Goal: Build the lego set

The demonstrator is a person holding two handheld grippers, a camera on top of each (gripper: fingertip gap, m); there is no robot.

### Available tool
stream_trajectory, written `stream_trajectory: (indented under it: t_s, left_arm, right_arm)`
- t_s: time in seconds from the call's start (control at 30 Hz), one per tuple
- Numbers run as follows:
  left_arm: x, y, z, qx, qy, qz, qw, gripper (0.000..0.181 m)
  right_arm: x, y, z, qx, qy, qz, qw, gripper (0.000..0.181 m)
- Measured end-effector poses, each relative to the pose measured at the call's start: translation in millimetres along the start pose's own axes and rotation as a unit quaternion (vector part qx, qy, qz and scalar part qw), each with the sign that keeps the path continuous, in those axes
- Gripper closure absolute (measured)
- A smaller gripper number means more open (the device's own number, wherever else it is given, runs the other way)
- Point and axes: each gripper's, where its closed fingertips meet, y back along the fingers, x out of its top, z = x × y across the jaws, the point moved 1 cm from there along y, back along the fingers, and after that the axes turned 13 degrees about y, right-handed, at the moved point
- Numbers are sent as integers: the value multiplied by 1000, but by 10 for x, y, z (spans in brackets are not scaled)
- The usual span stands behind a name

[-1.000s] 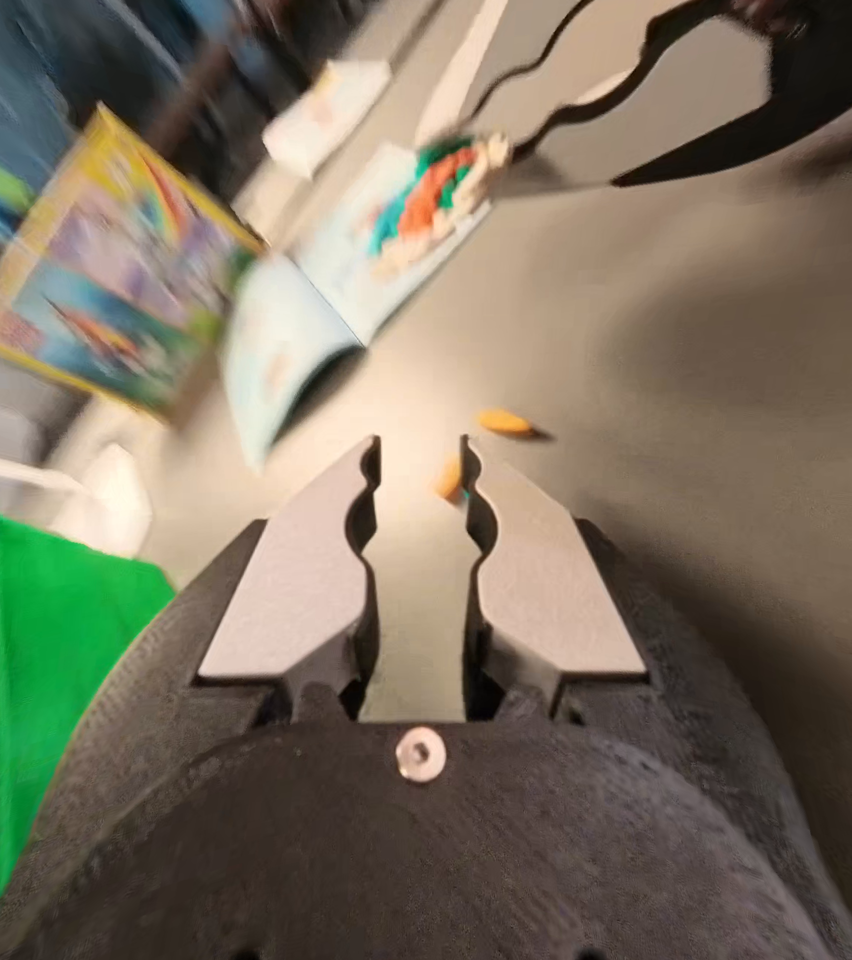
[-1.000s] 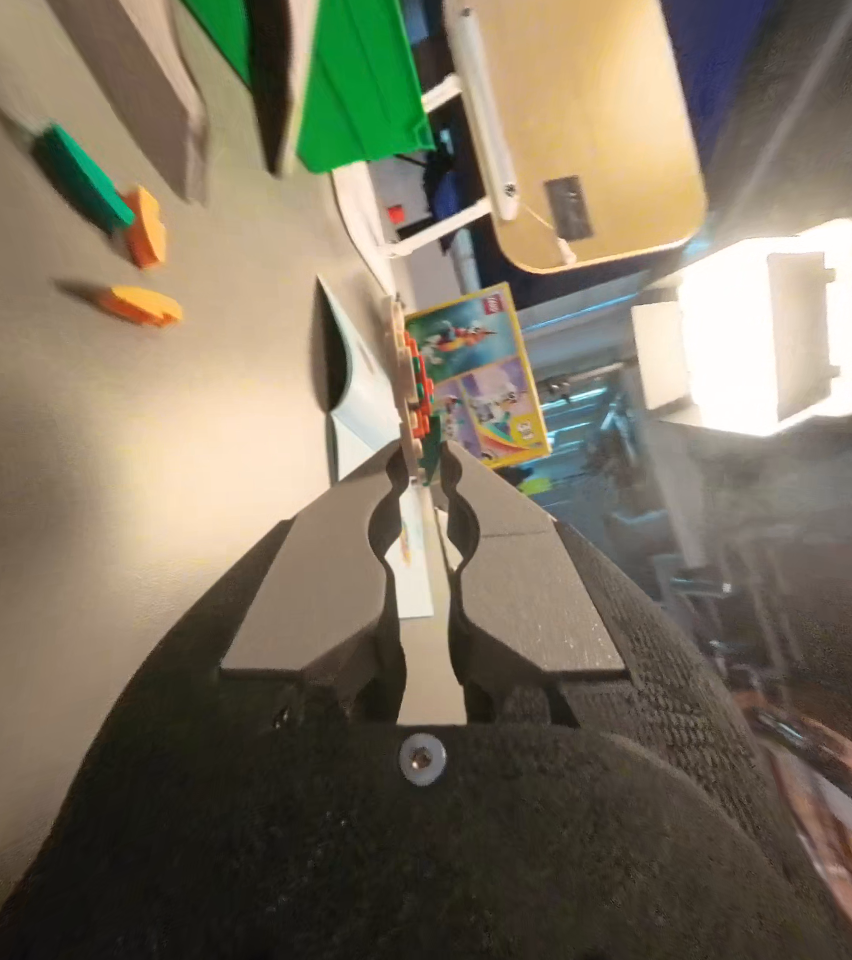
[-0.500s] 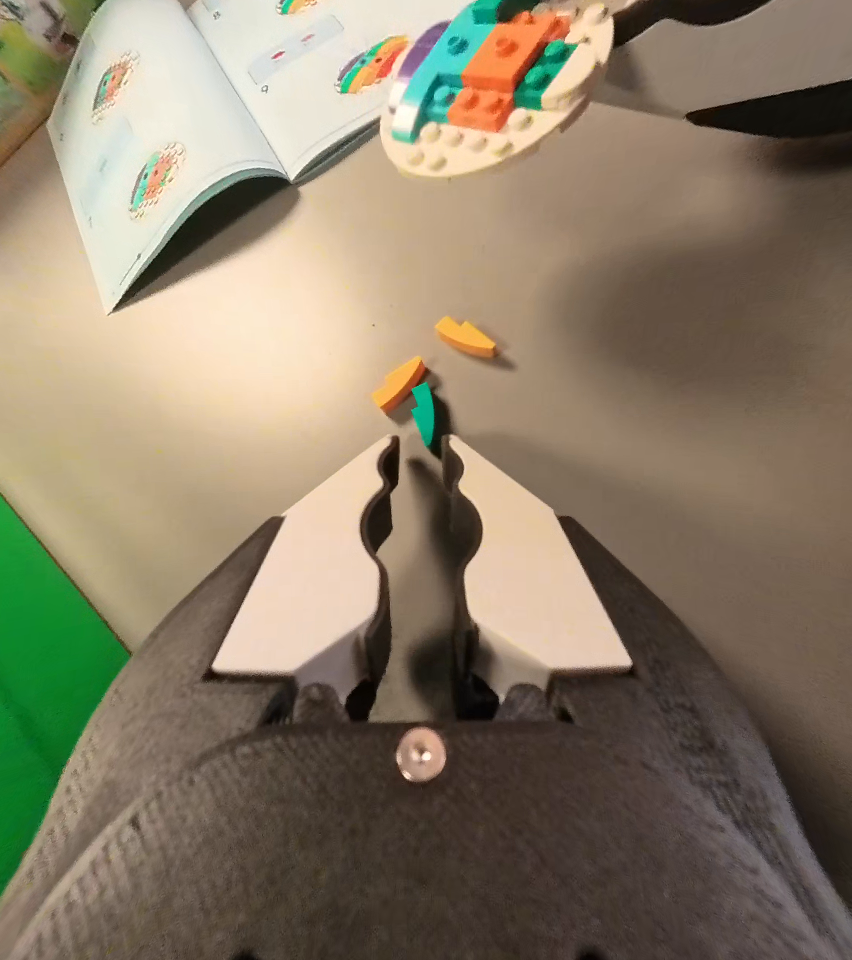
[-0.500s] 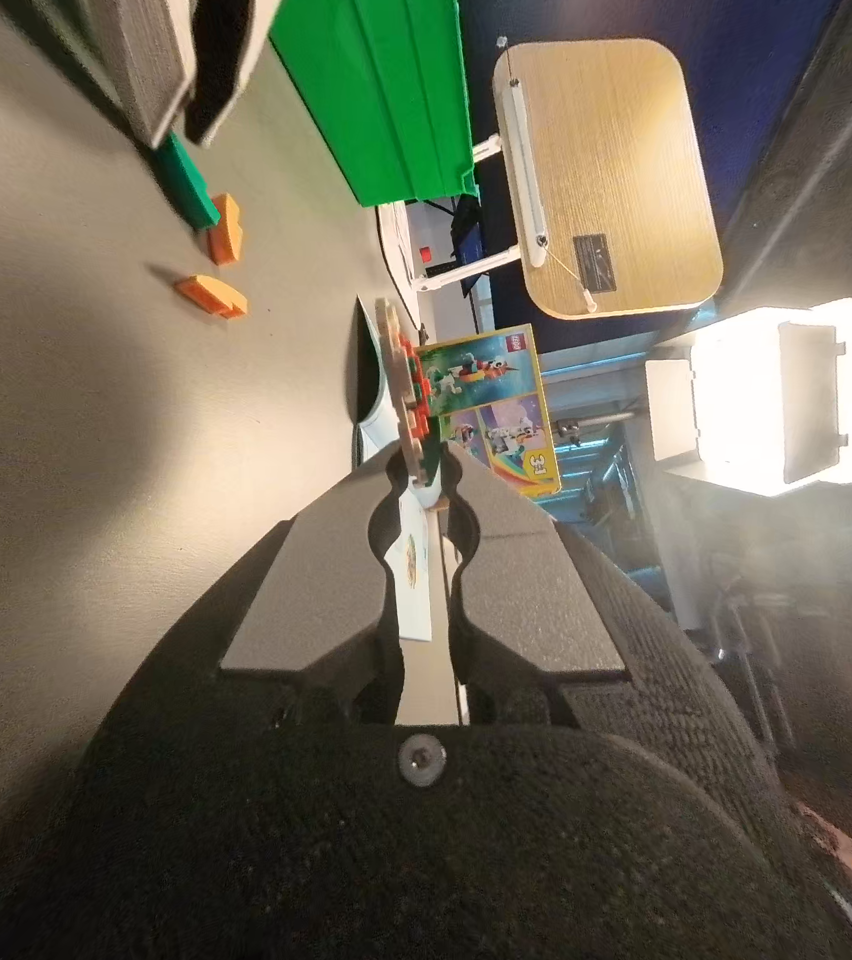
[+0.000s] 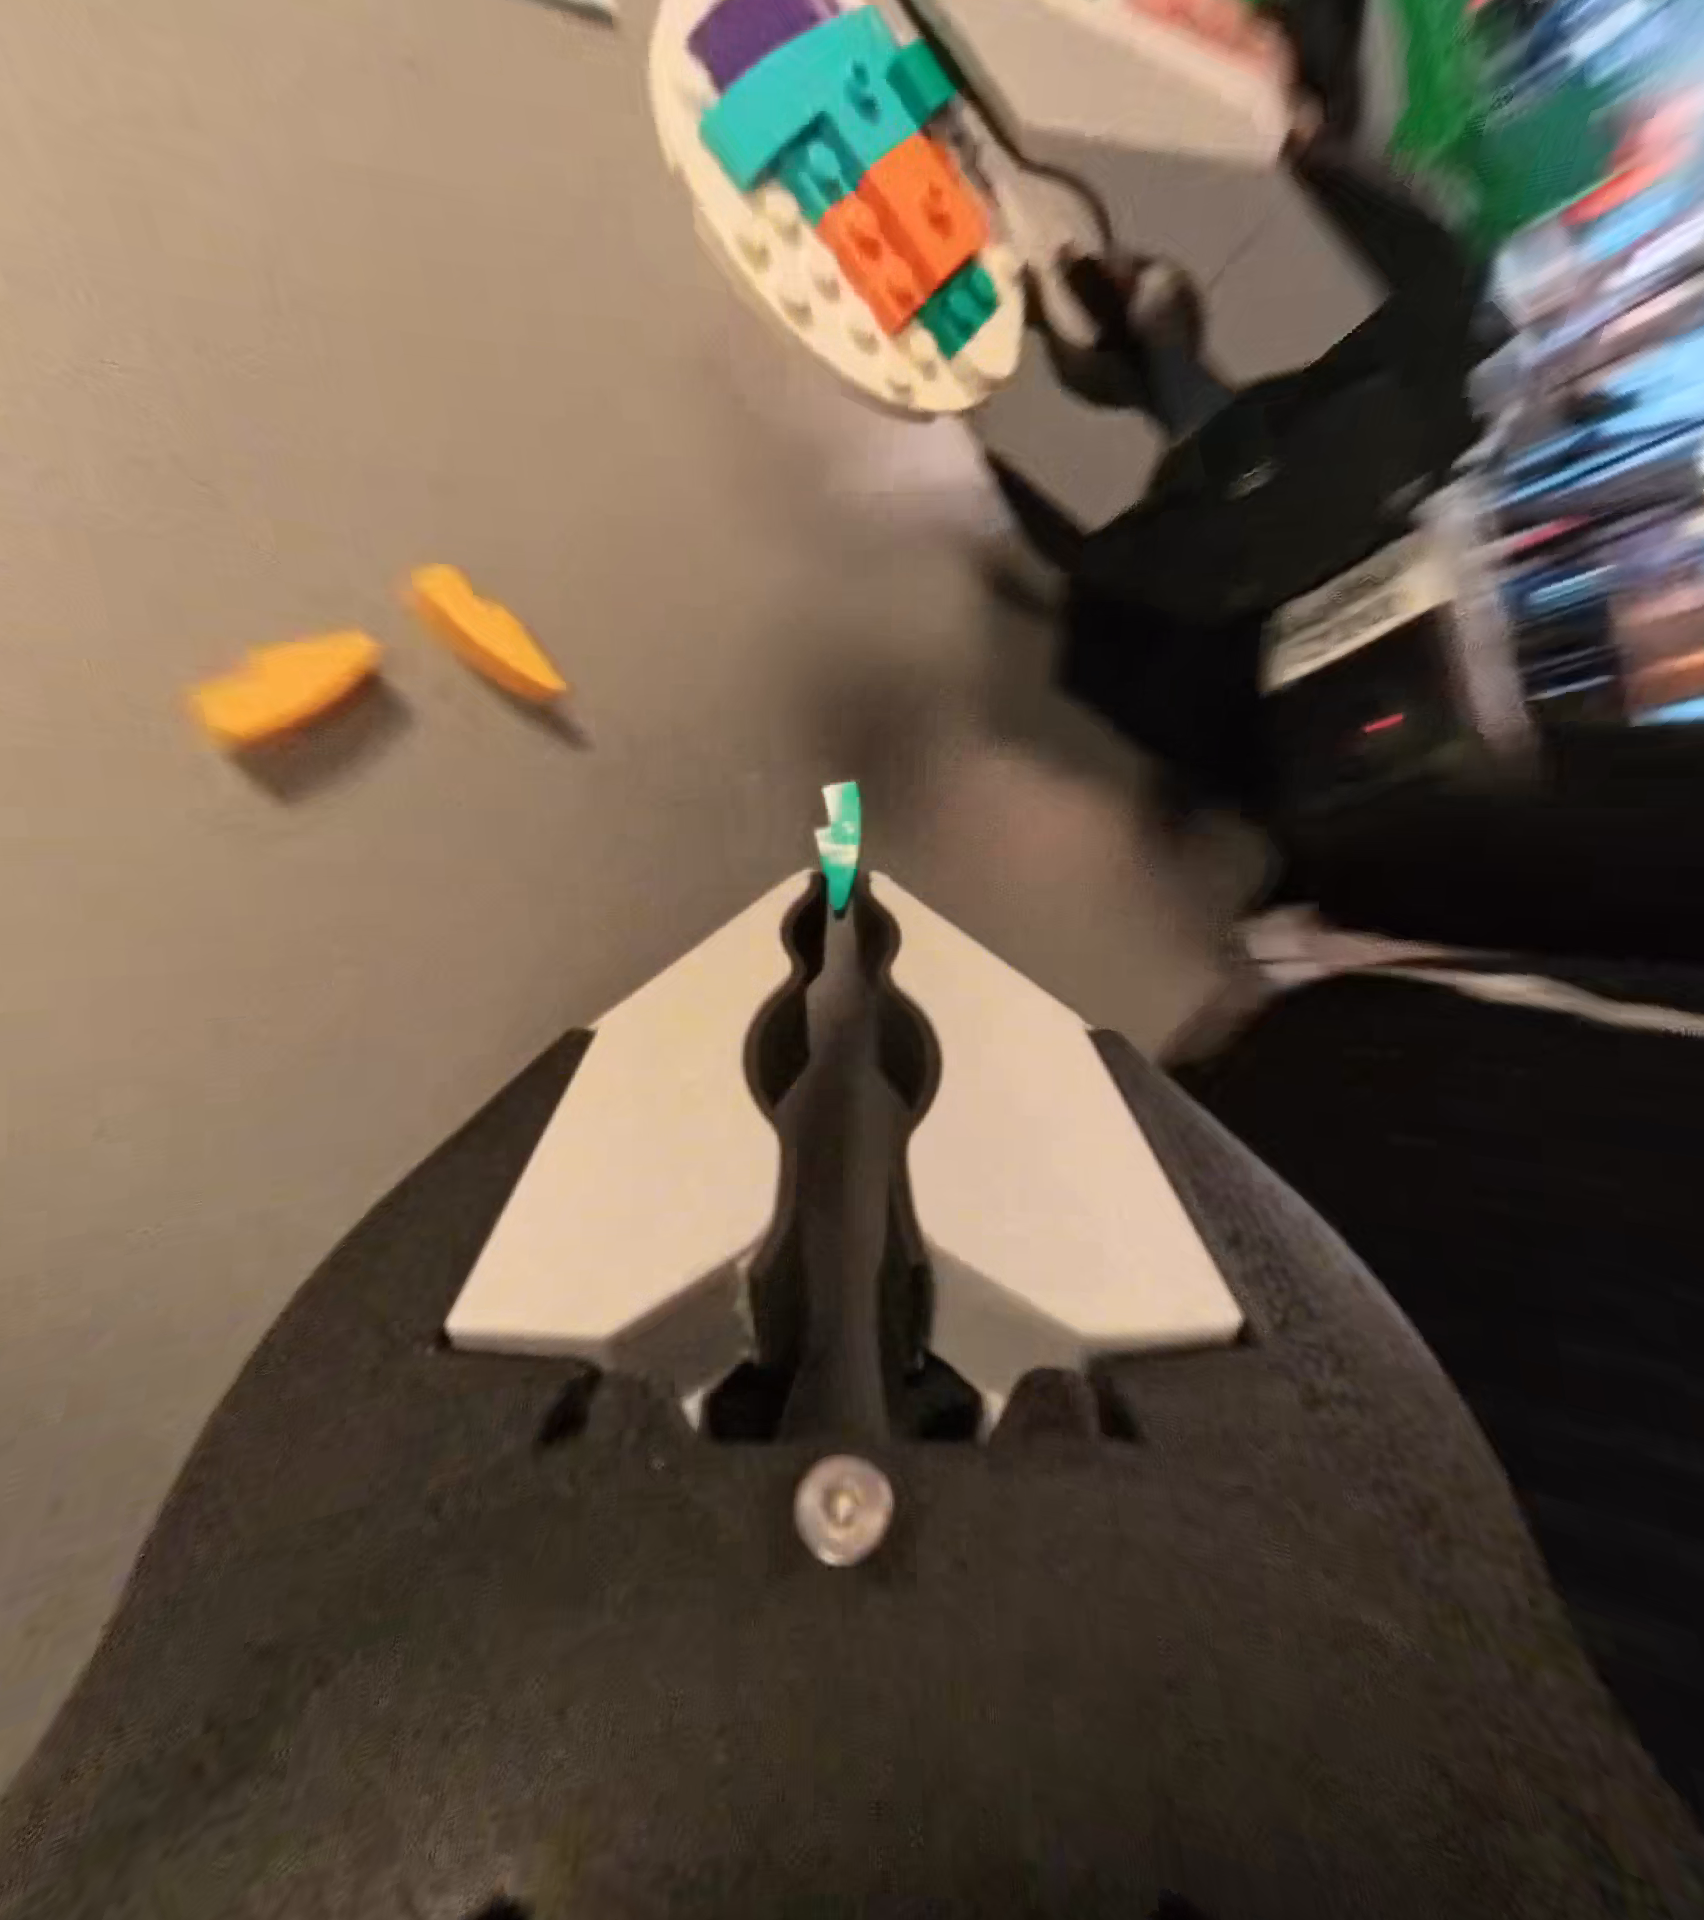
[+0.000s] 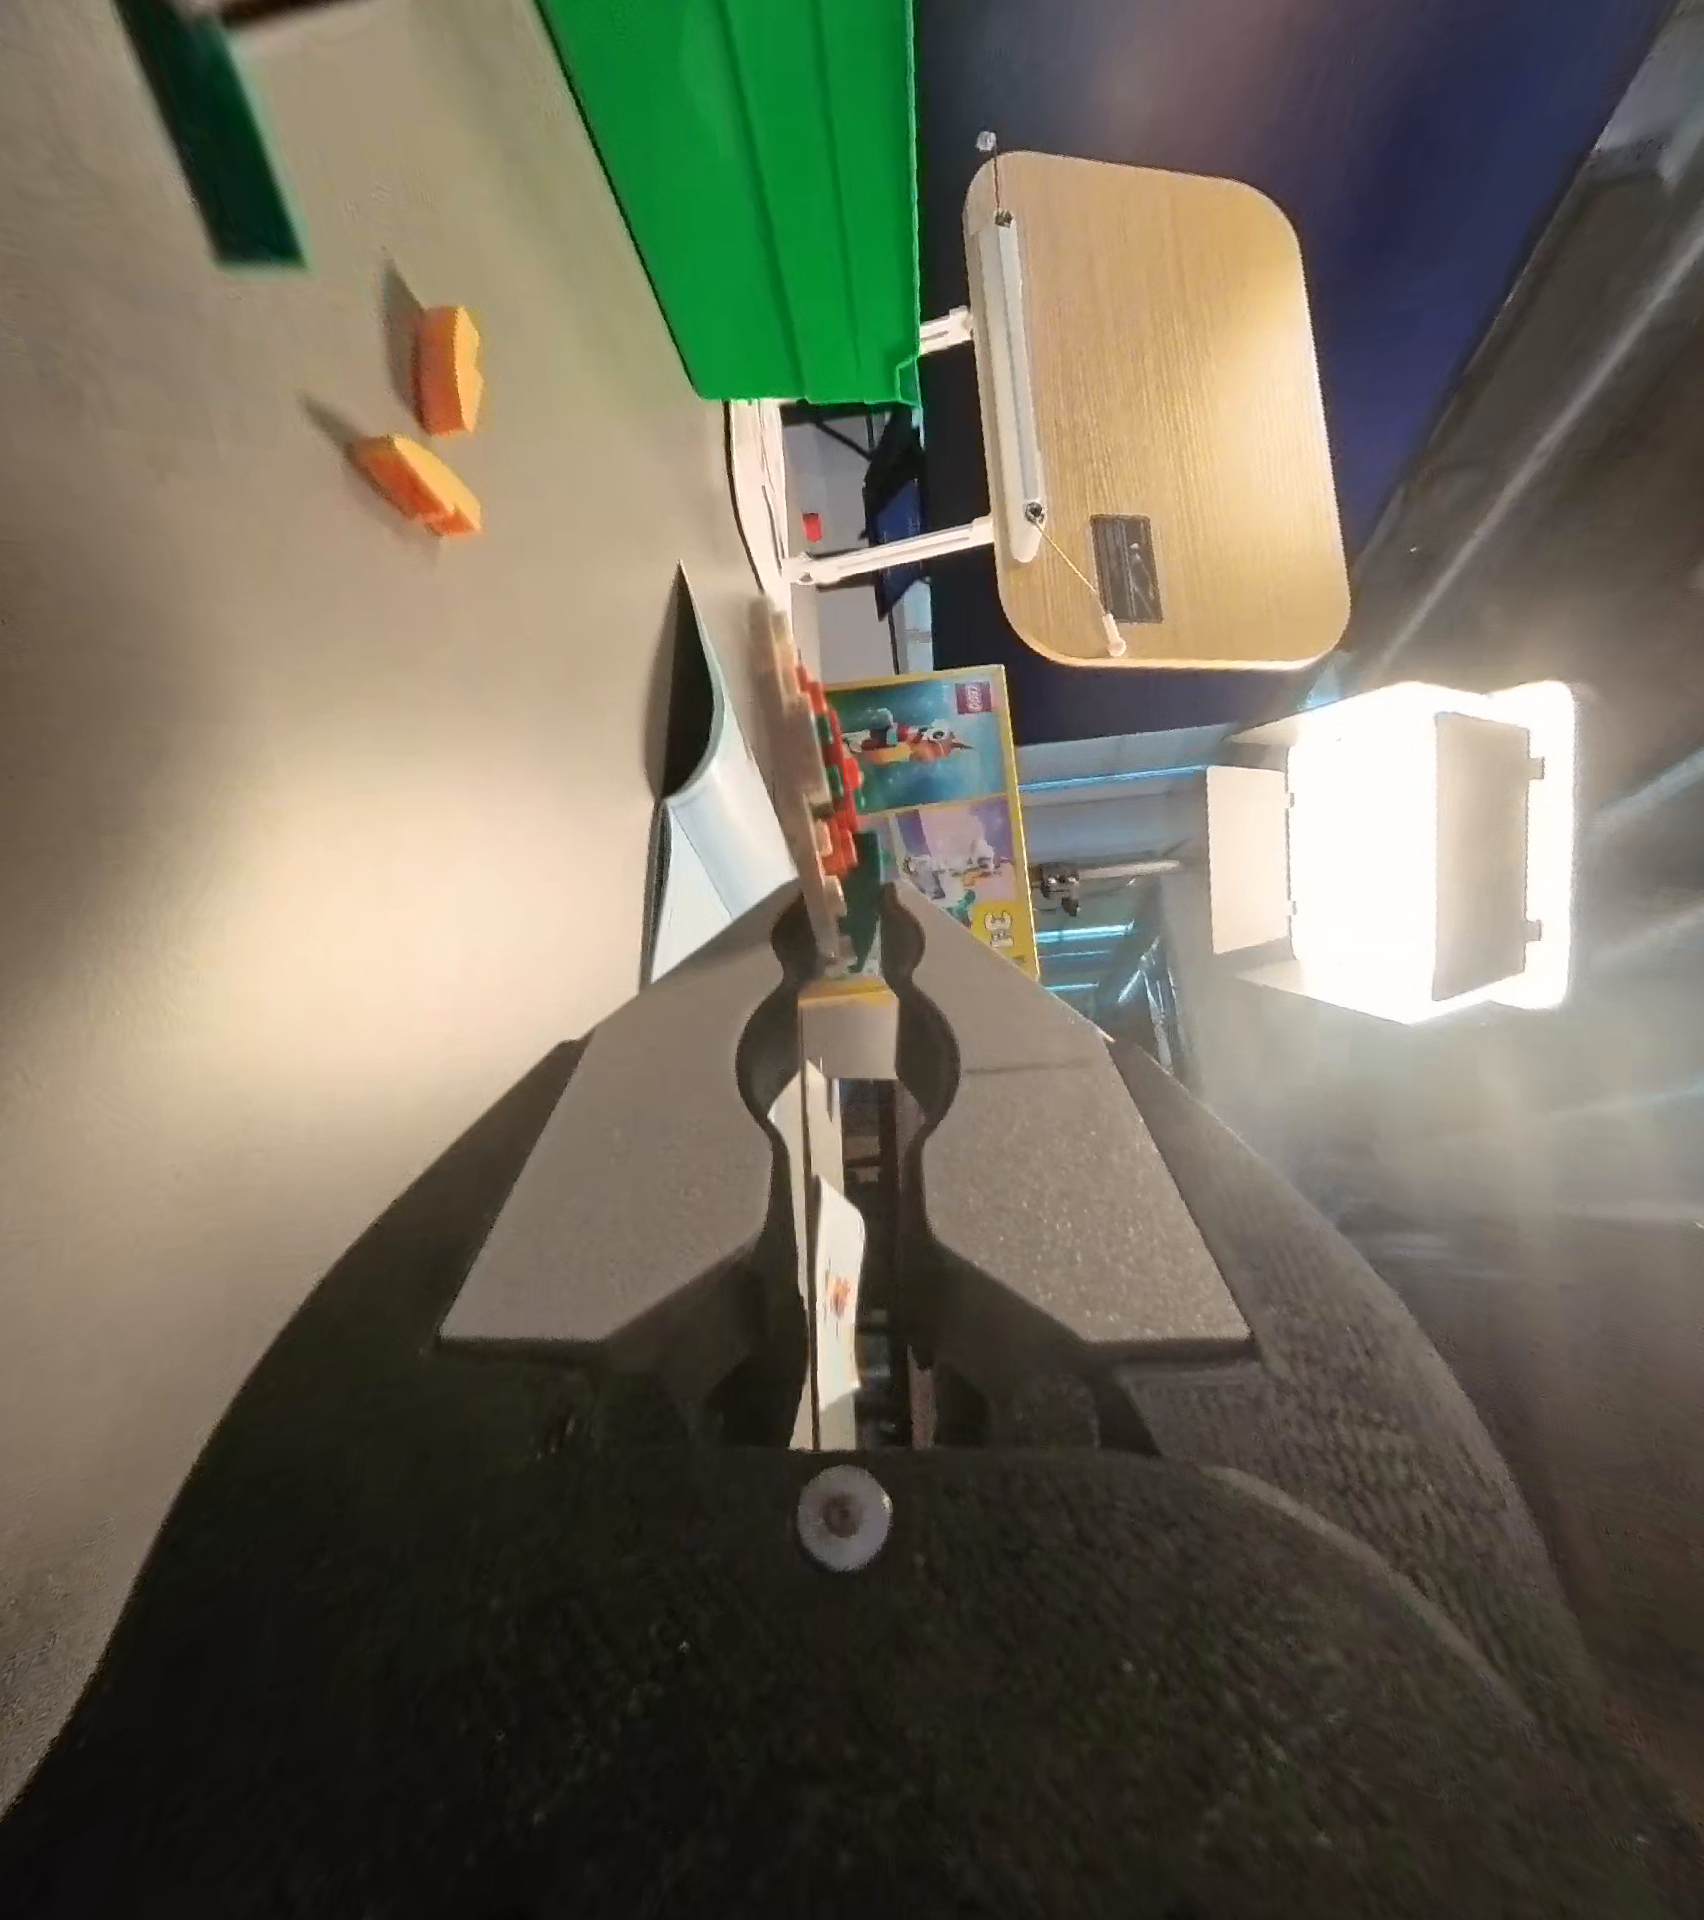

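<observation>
My left gripper (image 5: 840,881) is shut on a small teal curved piece (image 5: 842,847) and holds it above the grey table (image 5: 204,312). The same piece shows large at the top left of the right wrist view (image 6: 214,156). My right gripper (image 6: 846,935) is shut on the edge of a round cream plate (image 6: 786,727) with teal, orange, green and purple bricks on it. In the left wrist view the plate (image 5: 806,301) hangs above and ahead of the teal piece. Two orange curved pieces (image 5: 282,686) (image 5: 484,632) lie on the table to the left.
A green bin (image 6: 775,187) stands at the table's far edge. An open instruction booklet (image 6: 713,831) and the set's yellow-edged box (image 6: 941,810) lie beyond the plate. A wooden side table (image 6: 1170,405) and a bright lamp (image 6: 1430,852) stand off the table. The tips of one gripper are about 12 cm away from the tips of the other.
My left gripper has closed on the teal piece and lifted it off the table, swinging right. The orange pieces stay on the table. My right gripper still holds the plate.
</observation>
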Motion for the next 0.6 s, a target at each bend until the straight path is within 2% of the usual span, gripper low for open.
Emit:
stream_trajectory:
  t_s: [0.03,0.1,0.37,0.47,0.6]
  left_arm:
    - [-9,3,70,-51,58,-13,997,177]
    - [-42,-13,63,-80,118,-35,989,177]
    - [-193,-146,-74,-36,198,-104,974,177]
    - [-165,-166,-92,-28,209,-90,973,177]
    - [-110,-169,-112,16,176,-52,983,176]
  right_arm:
    - [-14,17,-1,-1,-1,2,1000,171]
    - [-38,48,-14,0,1,3,1000,171]
    - [-36,166,-11,-2,6,17,1000,171]
    - [-29,207,-3,-3,2,24,1000,171]
    - [-71,232,20,-6,-13,23,1000,170]
